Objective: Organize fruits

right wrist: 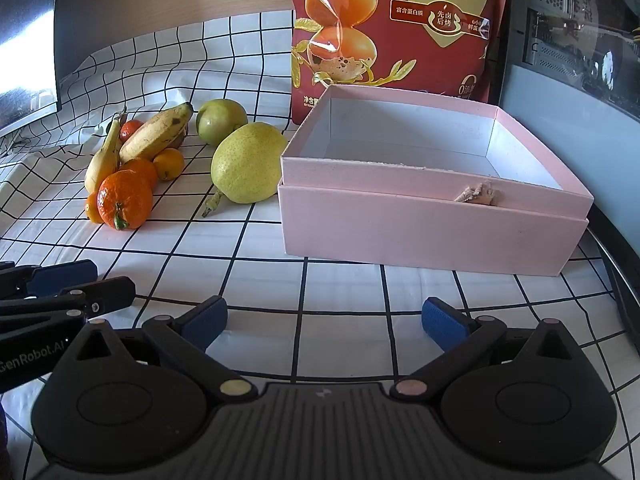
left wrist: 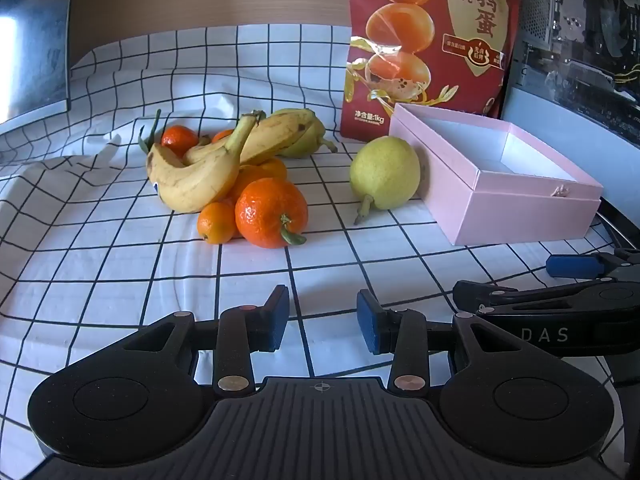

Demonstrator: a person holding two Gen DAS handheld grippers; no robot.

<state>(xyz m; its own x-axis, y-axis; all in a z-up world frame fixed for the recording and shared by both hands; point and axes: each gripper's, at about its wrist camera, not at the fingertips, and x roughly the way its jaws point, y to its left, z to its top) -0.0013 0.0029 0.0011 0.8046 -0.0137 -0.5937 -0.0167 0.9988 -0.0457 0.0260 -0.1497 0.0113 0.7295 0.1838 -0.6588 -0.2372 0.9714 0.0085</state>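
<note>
You are holding both grippers low over the desk, which a white checked cloth (left wrist: pixel 120 248) is covering. The left gripper (left wrist: pixel 323 322) is pointing toward the fruit pile with its jaws standing partly apart, nothing between them. The right gripper (right wrist: pixel 324 322) is facing the pink box (right wrist: pixel 432 232), jaws spread wide and empty.

The fruits are all sitting on the cloth, outside the box. Two bananas (left wrist: pixel 212 168) are lying across a cluster of oranges; the large orange (left wrist: pixel 271 213) is sitting at the front of the pile with a small orange (left wrist: pixel 216 222) touching its left side, and more oranges are showing behind and under the bananas. A green pear (right wrist: pixel 220 120) is resting behind the pile, partly hidden by the bananas in the left wrist view. A yellow pear (left wrist: pixel 384 174) is lying apart from the pile, just beside the box's left wall, stem pointing toward you.

The box is standing open, its white inside bare, a small torn spot showing on its near rim. A red snack bag (left wrist: pixel 432 40) is standing upright right behind the box and the yellow pear. A dark screen (left wrist: pixel 36 40) is sitting at far left, and dark equipment (left wrist: pixel 580 32) is filling the right edge.

Bare cloth is lying between each gripper and the things it is facing.
</note>
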